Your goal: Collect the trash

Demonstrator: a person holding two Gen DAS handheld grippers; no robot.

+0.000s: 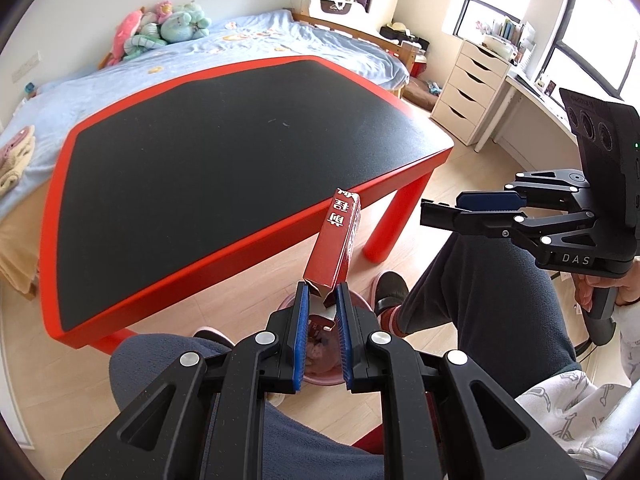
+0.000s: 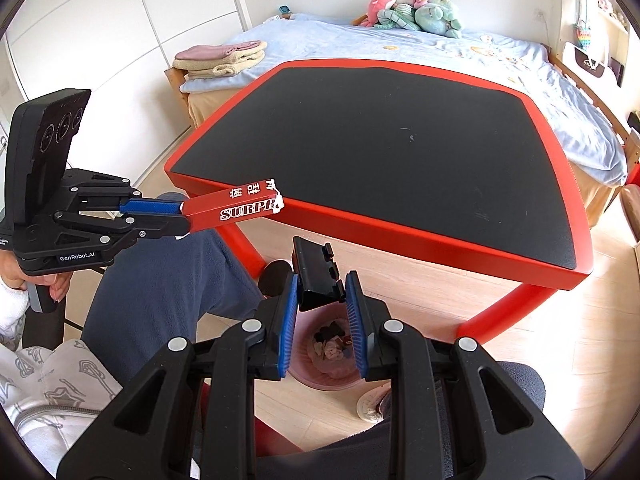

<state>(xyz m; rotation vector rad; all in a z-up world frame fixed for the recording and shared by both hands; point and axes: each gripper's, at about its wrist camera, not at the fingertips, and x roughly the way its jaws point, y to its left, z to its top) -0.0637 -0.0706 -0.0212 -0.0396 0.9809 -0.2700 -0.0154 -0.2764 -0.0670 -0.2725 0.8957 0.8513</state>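
Below, each tool (image 1: 322,294) (image 2: 322,284) grips trash, red box (image 1: 334,240) and black part (image 2: 316,276), half-hiding the pink bin (image 2: 308,376).

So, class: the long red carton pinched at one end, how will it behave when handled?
The red carton looks like thin card, probably light and likely hollow. Its torn end is clamped in the left hand-held gripper, so it may crush or swing. Flat sides: it shouldn't roll.

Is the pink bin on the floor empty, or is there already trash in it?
Not empty. The pink bin already holds several small scraps of trash, seen between the right gripper's fingers.
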